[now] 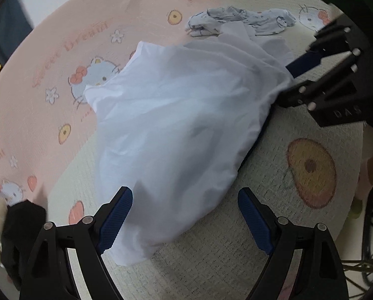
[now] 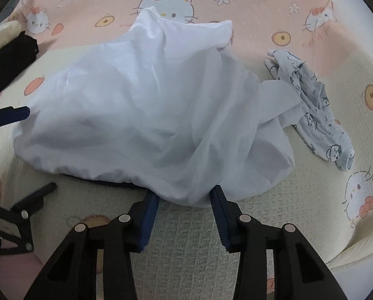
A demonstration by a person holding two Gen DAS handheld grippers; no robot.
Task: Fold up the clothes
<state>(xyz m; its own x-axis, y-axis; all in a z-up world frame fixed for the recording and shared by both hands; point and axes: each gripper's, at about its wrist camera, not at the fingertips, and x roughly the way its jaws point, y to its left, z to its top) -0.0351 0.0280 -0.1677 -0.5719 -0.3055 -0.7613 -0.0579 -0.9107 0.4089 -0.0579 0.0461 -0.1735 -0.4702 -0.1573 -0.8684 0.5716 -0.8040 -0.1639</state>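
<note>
- Left gripper (image 1: 185, 221), bottom of the left wrist view, jaws spread wide; white garment (image 1: 176, 125) hem lay between the blue pads (image 1: 115, 221), no pad pressing on it.
- Right gripper (image 2: 185, 216), bottom centre of the right wrist view, jaws partly closed; garment edge drooped between the two tips. Whether the pads actually pinched the cloth: could not tell.
- White garment was crumpled in a puffy heap mid-frame in both views, resting on the cartoon-cat bedsheet (image 1: 68, 57), spanning the sheet's cream and pink parts.
- In the left view the right gripper showed at the right edge, blue tip touching the heap's right side; in the right view the left gripper showed at the left edge, tip at the heap's left side.
- Black cloth (image 2: 16, 52) with a cream cloth (image 2: 5, 31) beside it, upper left of the right view, apart from the heap.
- Small printed pale-blue garment (image 2: 319, 115) lay bunched on the sheet, right of the heap in the right view, touching or just beside a white flap.
- Farthest: pink sheet with flower and donut prints, top of both frames.
</note>
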